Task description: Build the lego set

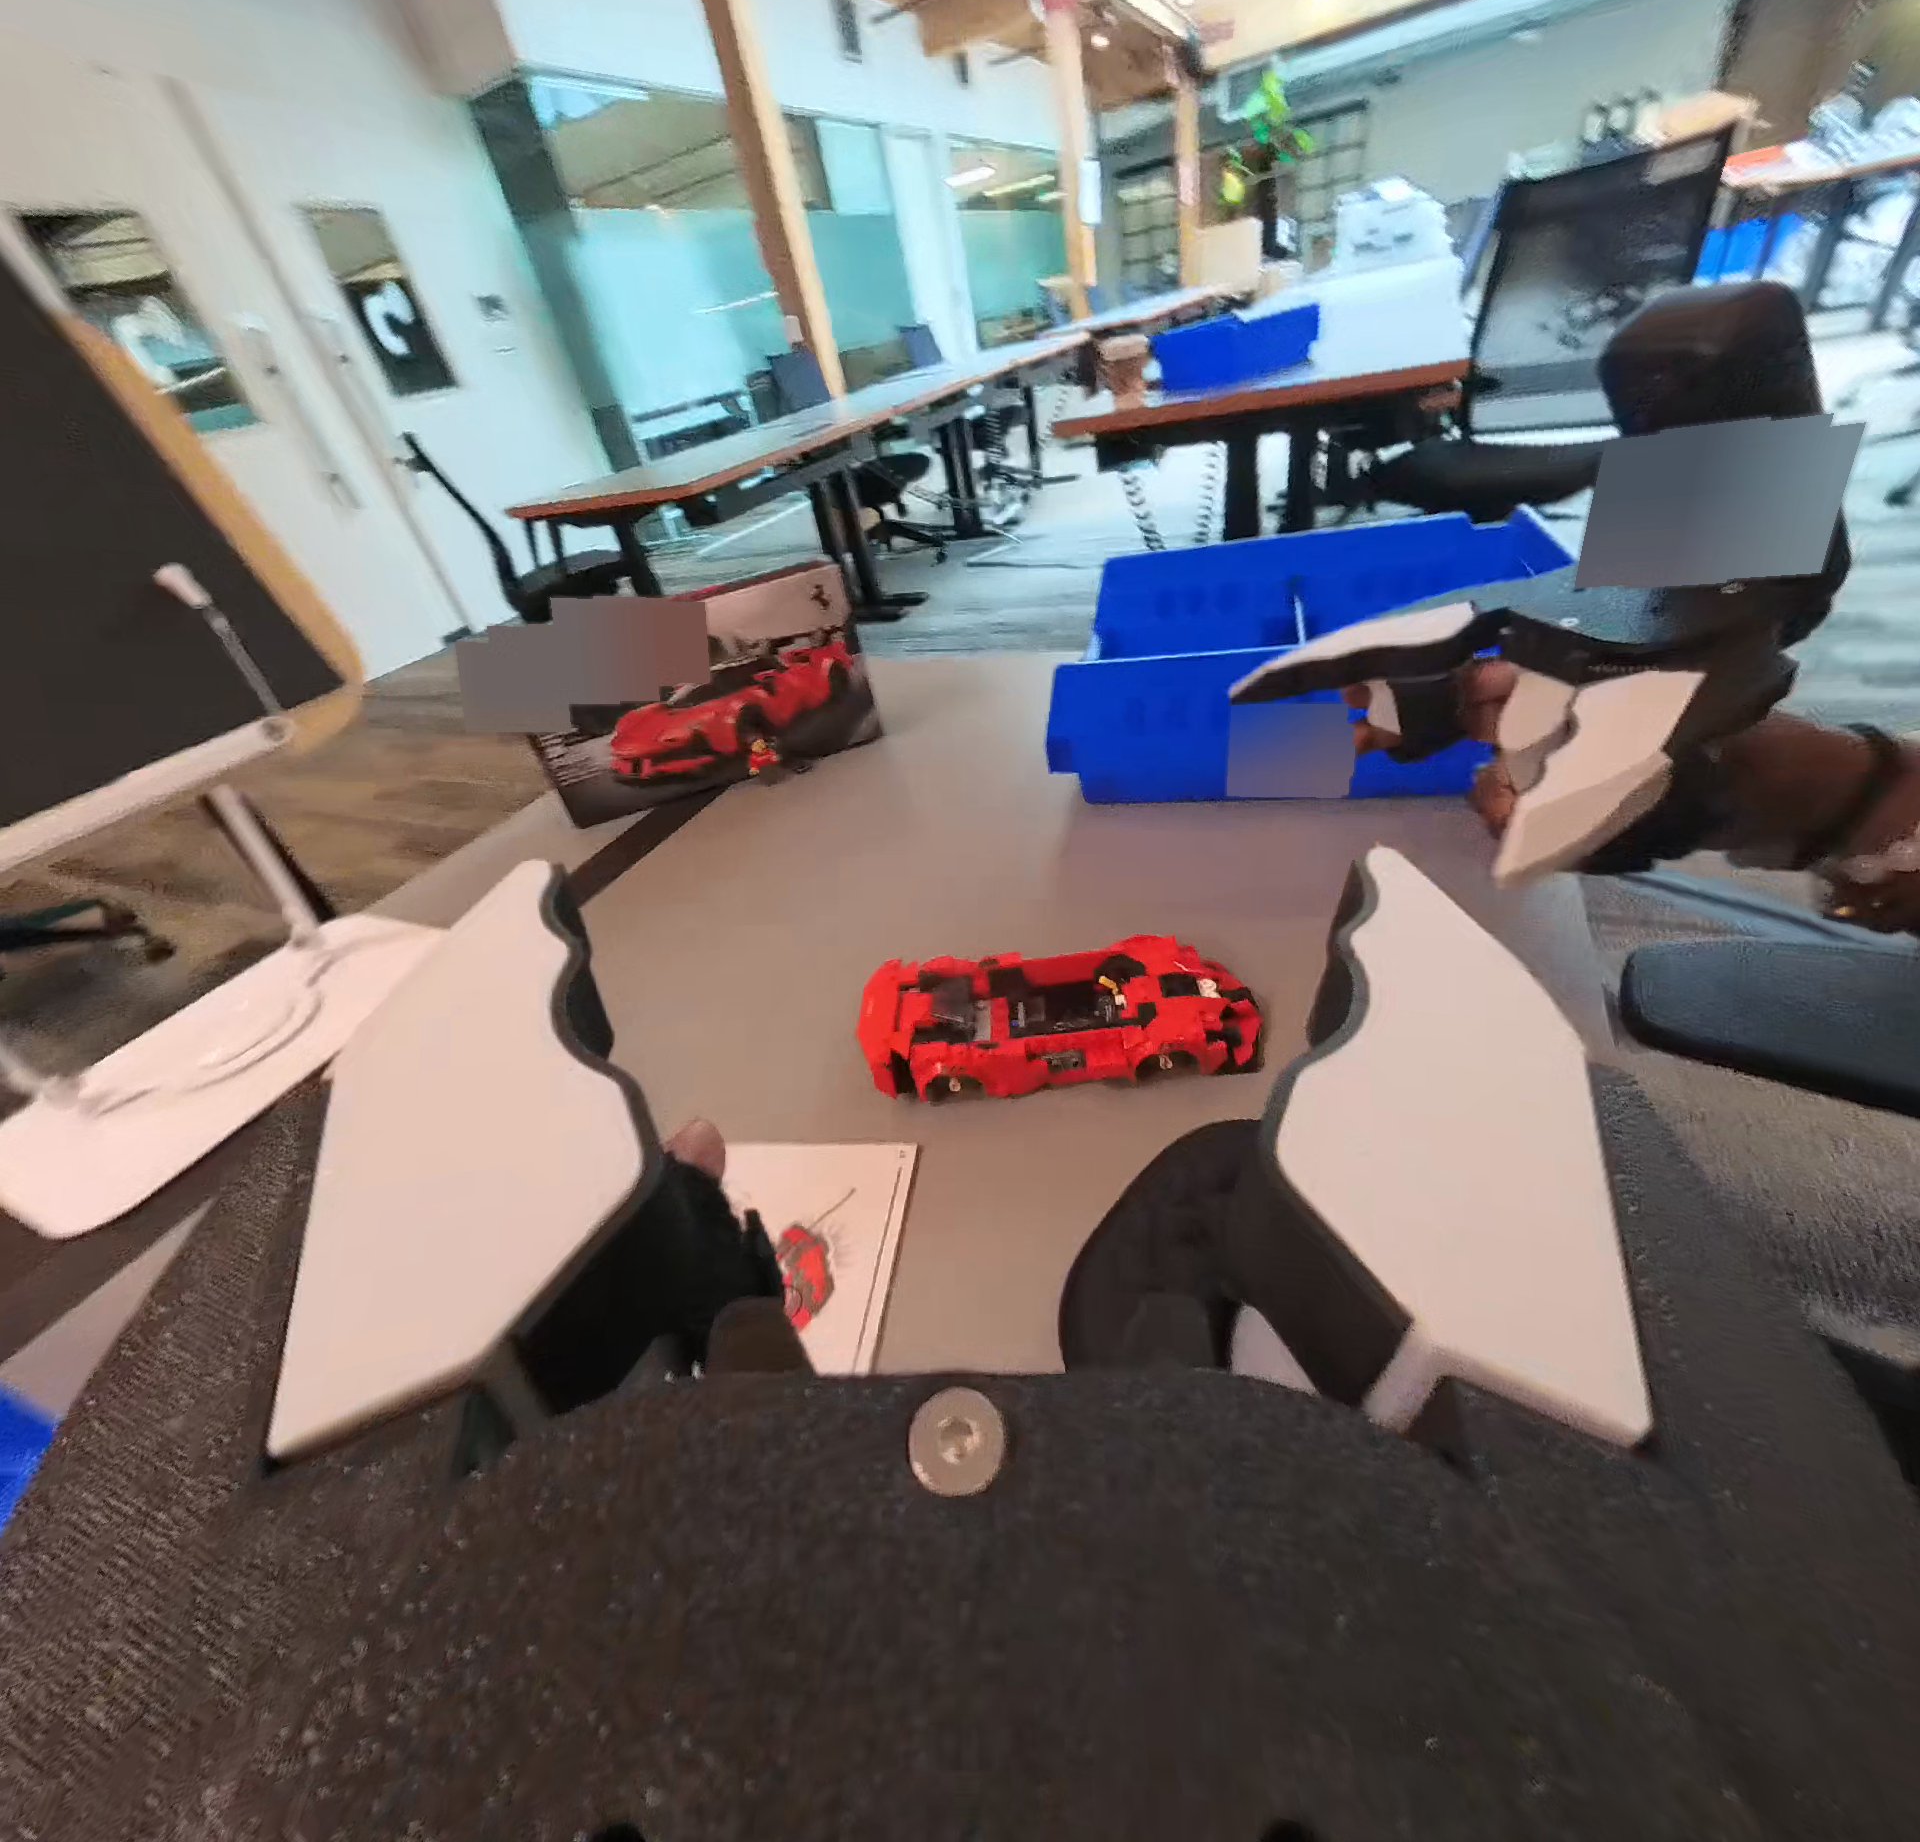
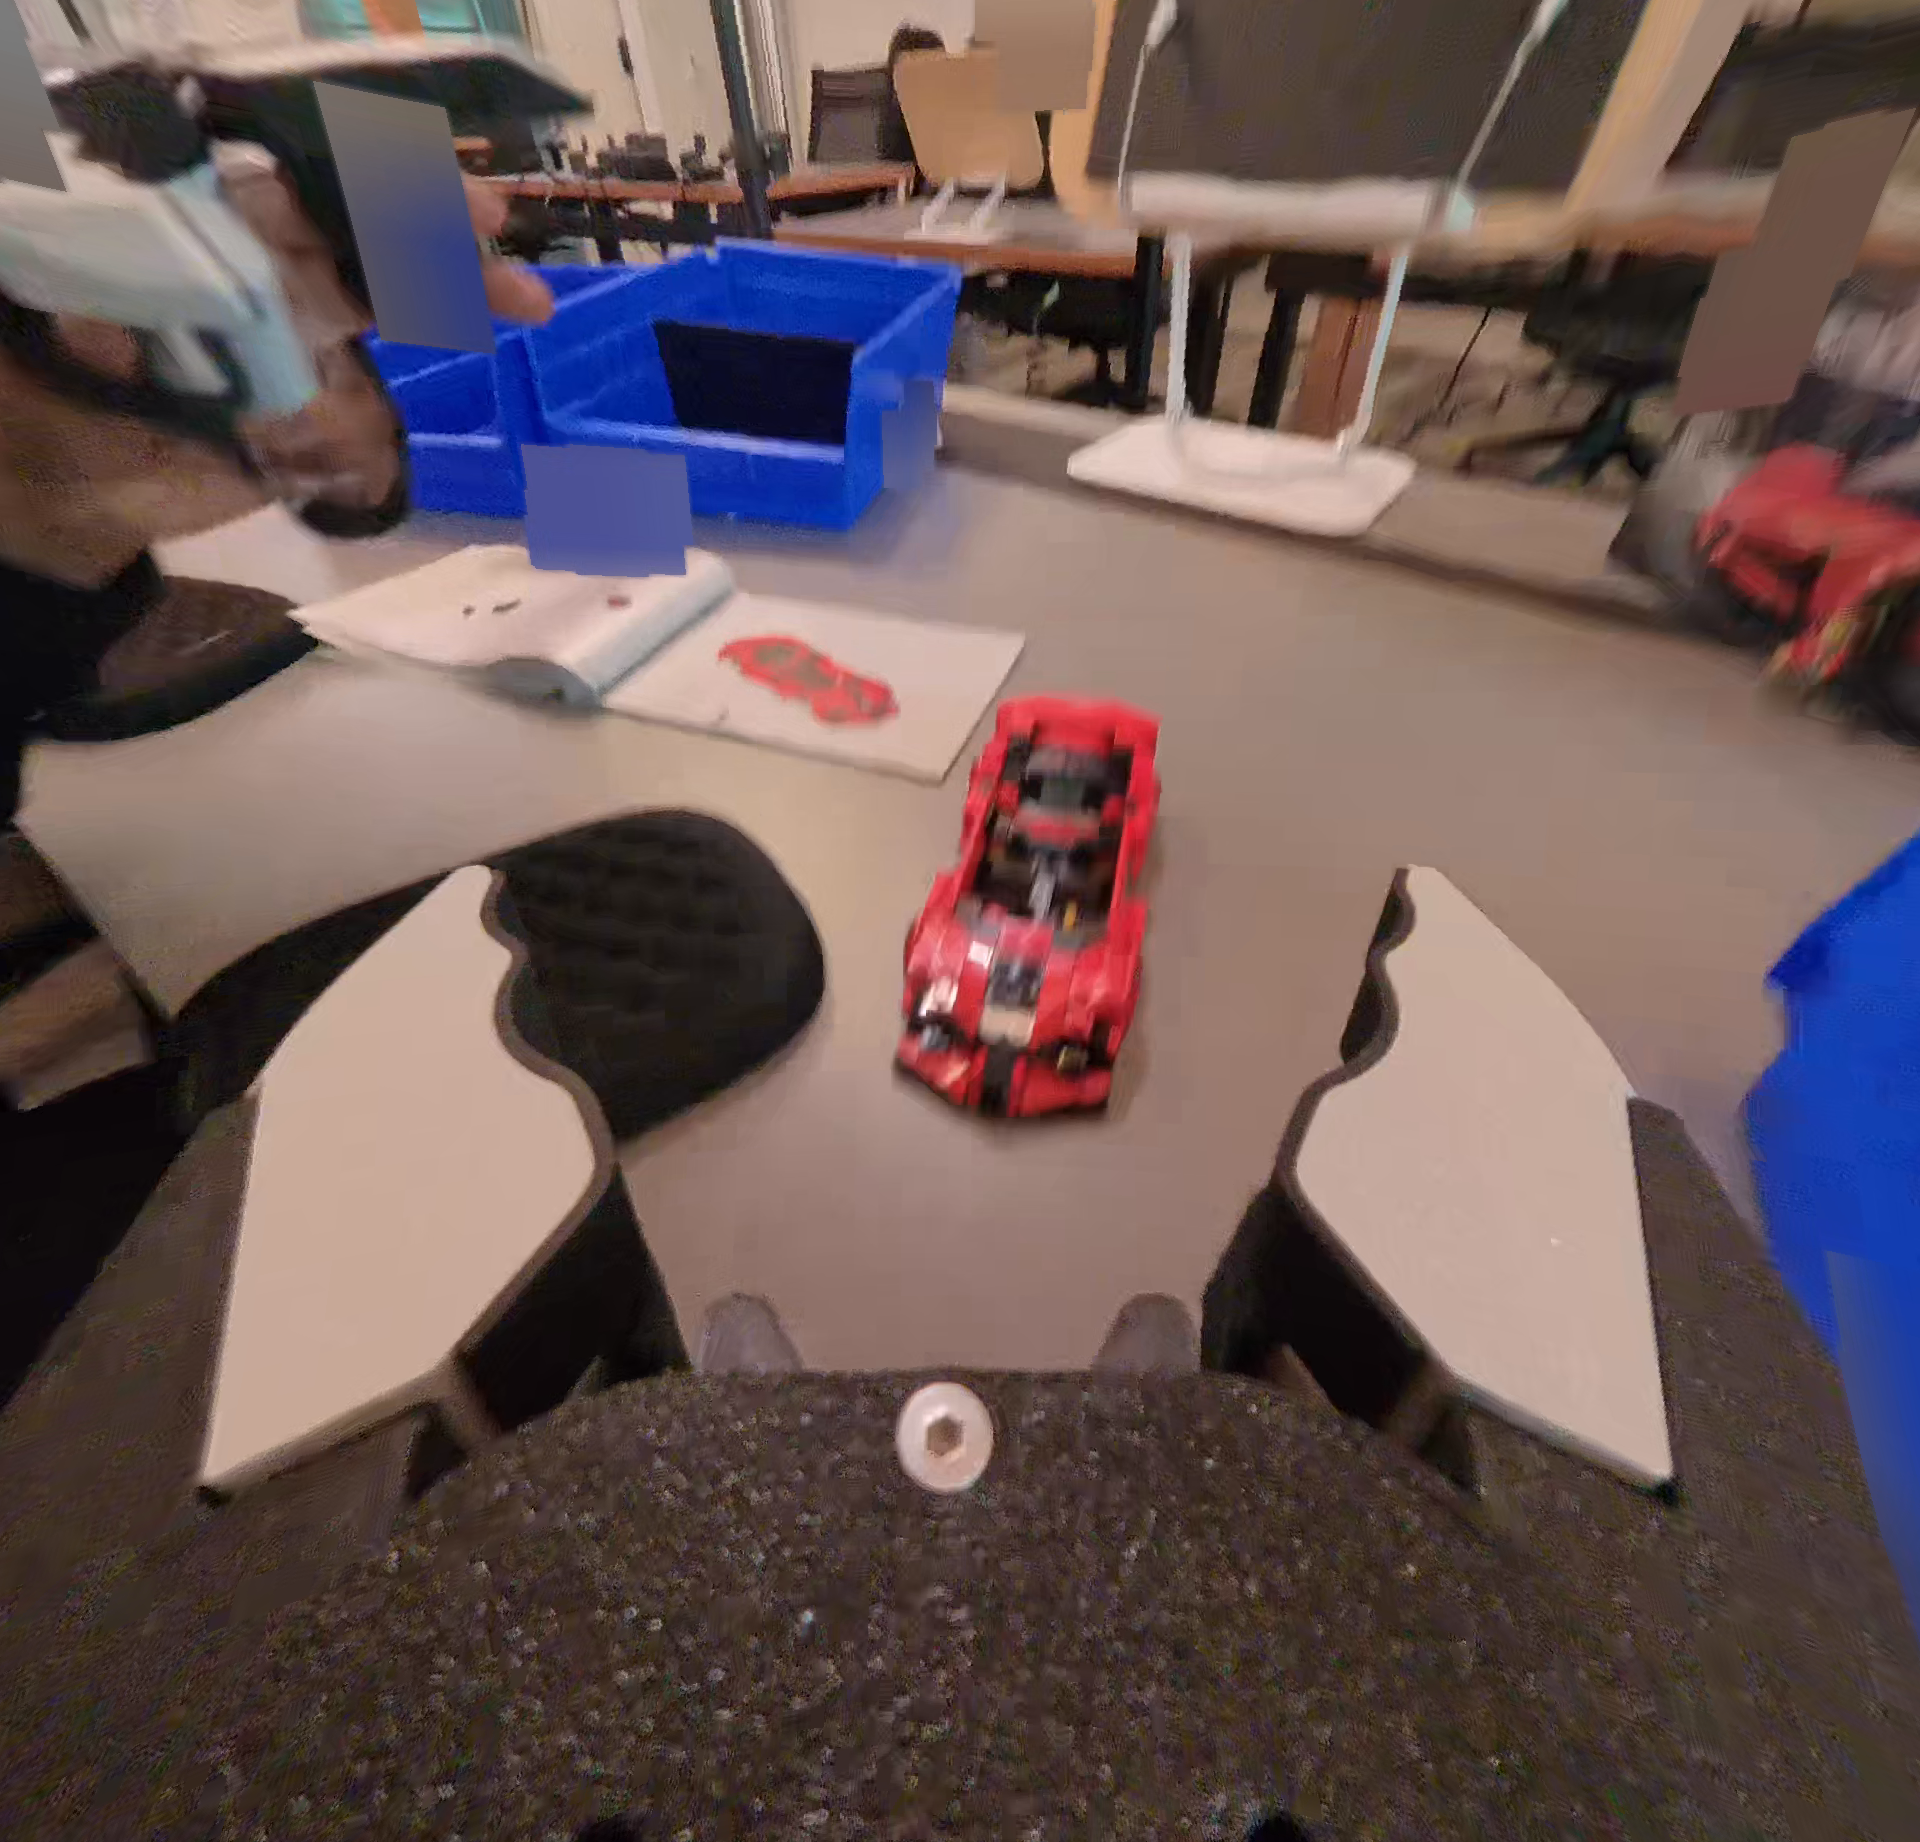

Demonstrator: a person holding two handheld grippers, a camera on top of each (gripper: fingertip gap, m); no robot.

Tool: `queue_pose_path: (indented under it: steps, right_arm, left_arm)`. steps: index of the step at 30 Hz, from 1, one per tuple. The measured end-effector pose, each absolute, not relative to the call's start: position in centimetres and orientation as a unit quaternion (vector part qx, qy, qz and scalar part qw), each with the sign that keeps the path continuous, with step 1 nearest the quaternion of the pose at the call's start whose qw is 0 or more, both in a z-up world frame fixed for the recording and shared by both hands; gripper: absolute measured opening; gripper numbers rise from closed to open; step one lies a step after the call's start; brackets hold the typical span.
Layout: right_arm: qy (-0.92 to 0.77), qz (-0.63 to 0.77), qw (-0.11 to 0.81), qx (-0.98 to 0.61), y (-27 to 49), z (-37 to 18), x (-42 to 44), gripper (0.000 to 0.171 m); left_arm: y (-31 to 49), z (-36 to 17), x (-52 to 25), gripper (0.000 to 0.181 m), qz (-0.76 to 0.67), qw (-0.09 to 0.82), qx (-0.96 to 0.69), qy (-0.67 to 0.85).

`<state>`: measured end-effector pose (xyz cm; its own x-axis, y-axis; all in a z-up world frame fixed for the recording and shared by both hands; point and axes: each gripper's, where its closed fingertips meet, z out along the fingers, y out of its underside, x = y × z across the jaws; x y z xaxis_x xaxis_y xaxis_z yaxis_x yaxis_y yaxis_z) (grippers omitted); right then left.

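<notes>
A red lego car [image 1: 1060, 1013] with black parts stands on its wheels on the grey table [image 1: 987, 836]. In the left wrist view it lies side-on, just beyond and between my left gripper's fingers. My left gripper [image 1: 956, 862] is open and empty above the table. In the right wrist view the car [image 2: 1029, 919] points its nose at me, between the fingertips of my right gripper [image 2: 945, 873], which is open and empty. The right gripper also shows in the left wrist view [image 1: 1371, 784], held up in the air at the right. The left gripper [image 2: 156, 234] shows blurred at the upper left.
An open instruction booklet [image 2: 831, 691] lies beside the car. The set's box [image 1: 727, 712] stands at the table's far side. Blue bins [image 1: 1143, 712] [image 2: 748, 410] sit at the table's edges, another [image 2: 1849, 1169] close on the right. A white stand base [image 2: 1236, 462] and a black armrest [image 2: 644, 961] are nearby.
</notes>
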<state>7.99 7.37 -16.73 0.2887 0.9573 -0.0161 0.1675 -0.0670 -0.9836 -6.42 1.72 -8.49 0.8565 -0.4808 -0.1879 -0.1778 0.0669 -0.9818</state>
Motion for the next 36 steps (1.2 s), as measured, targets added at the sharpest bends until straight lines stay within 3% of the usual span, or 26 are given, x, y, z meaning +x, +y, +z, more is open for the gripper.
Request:
queue_pose_path:
  steps: [5, 10, 13, 14, 15, 16, 17, 20, 21, 23, 24, 26, 27, 28, 29, 30, 33, 36]
  right_arm:
    - [-0.544, 0.327, 0.52, -0.572, 8.3, -13.5, 1.3, 0.147]
    - [-0.589, 0.328, 0.461, -0.577, 7.8, -14.2, -4.7, 0.147]
    - [-0.556, 0.338, 0.48, -0.589, 8.2, -14.4, -5.5, 0.142]
    - [-0.546, 0.34, 0.48, -0.596, 8.2, -14.8, -5.4, 0.125]
    - [-0.548, 0.345, 0.48, -0.592, 7.7, -15.2, -5.0, 0.075]
    - [-0.558, 0.356, 0.485, -0.572, 6.7, -15.3, -4.6, 0.008]
    - [-0.555, 0.362, 0.5, -0.558, 6.1, -15.3, -4.3, 0.0]
    - [-0.532, 0.333, 0.54, -0.562, 6.1, -15.8, -3.0, 0.007]
    - [-0.523, 0.332, 0.551, -0.56, 6.0, -15.8, -2.9, 0.008]
    - [-0.536, 0.337, 0.542, -0.552, 5.0, -16.3, -2.8, 0.009]
    - [-0.552, 0.336, 0.534, -0.545, 4.4, -16.7, -2.9, 0.0]
    - [-0.559, 0.323, 0.533, -0.547, 4.3, -17.1, -3.3, 0.0]
    - [-0.56, 0.328, 0.533, -0.542, 4.0, -17.0, -3.8, 0.012]
    - [-0.562, 0.334, 0.528, -0.542, 3.8, -17.0, -4.3, 0.041]
    - [-0.567, 0.336, 0.513, -0.549, 3.6, -17.3, -4.9, 0.061]
    - [-0.58, 0.339, 0.491, -0.555, 3.2, -17.8, -5.6, 0.067]
    - [-0.614, 0.333, 0.427, -0.575, 2.6, -19.5, -8.3, 0.065]
    - [-0.637, 0.305, 0.36, -0.61, 3.3, -21.8, -11.2, 0.048]
  left_arm:
    - [-0.3, -9.3, -9.8, 0.139, -0.077, 0.67, -0.709, 0.205]
    - [1.0, -11.3, -15.0, 0.145, -0.021, 0.631, -0.759, 0.162]
    - [1.3, -12.0, -17.5, 0.129, -0.009, 0.632, -0.763, 0.131]
    - [1.1, -12.4, -18.1, 0.092, -0.003, 0.628, -0.768, 0.129]
    - [0.5, -12.8, -18.0, 0.003, -0.003, 0.624, -0.768, 0.145]
    - [0.0, -13.1, -17.9, 0.0, -0.002, 0.626, -0.764, 0.155]
    - [-0.5, -13.5, -17.8, 0.0, 0.0, 0.621, -0.768, 0.157]
    - [-1.9, -14.9, -17.7, 0.0, 0.025, 0.608, -0.779, 0.153]
    - [-2.3, -15.0, -17.6, 0.018, 0.023, 0.612, -0.777, 0.146]
    - [-3.3, -15.7, -17.0, 0.005, 0.009, 0.605, -0.784, 0.139]
    - [-4.0, -16.0, -17.1, 0.0, 0.013, 0.599, -0.789, 0.138]
    - [-5.3, -16.6, -17.5, 0.0, 0.026, 0.584, -0.801, 0.13]
    - [-5.9, -17.0, -18.3, 0.0, 0.043, 0.57, -0.812, 0.12]
    - [-6.5, -17.4, -19.2, 0.009, 0.065, 0.556, -0.821, 0.113]
    - [-7.2, -17.9, -20.1, 0.028, 0.08, 0.536, -0.833, 0.107]
    - [-7.8, -18.4, -21.0, 0.043, 0.09, 0.513, -0.848, 0.099]
    - [-8.9, -20.0, -23.1, 0.048, 0.088, 0.473, -0.874, 0.074]
    - [-9.7, -22.4, -24.3, 0.046, 0.072, 0.423, -0.901, 0.07]
